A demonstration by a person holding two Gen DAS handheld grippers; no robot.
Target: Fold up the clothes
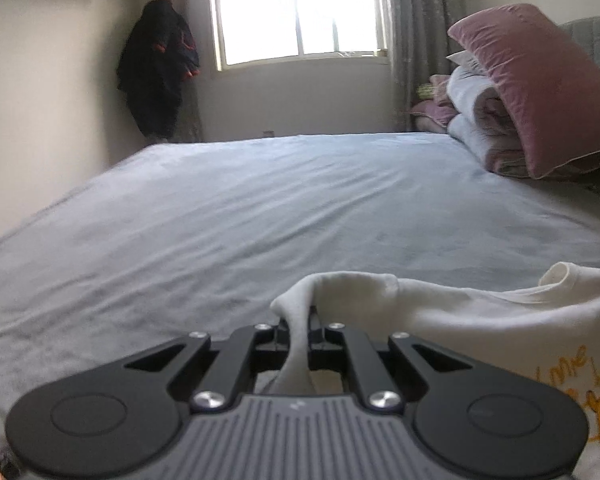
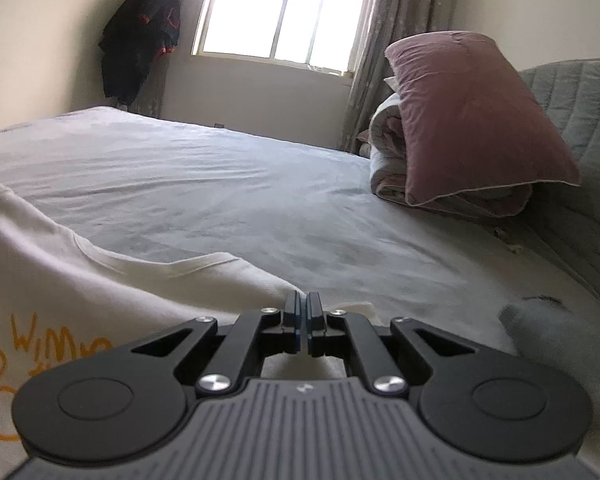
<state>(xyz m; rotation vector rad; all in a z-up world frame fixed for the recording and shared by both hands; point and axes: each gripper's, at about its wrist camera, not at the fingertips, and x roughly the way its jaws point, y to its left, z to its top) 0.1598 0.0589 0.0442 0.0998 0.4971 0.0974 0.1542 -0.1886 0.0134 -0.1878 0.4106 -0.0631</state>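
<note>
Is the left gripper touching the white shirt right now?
Touching. In the left wrist view, the left gripper is shut on a fold of the white shirt; the cloth runs between its fingers and out in front.

A home bedroom: bed [image 1: 260, 208], pillow [image 1: 540, 92], curtained window [image 1: 300, 12].

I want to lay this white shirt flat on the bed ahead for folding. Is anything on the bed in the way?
Nothing visible is. The grey sheet ahead of the white shirt lies bare. The pink pillow and folded quilt sit far off, against the headboard.
</note>
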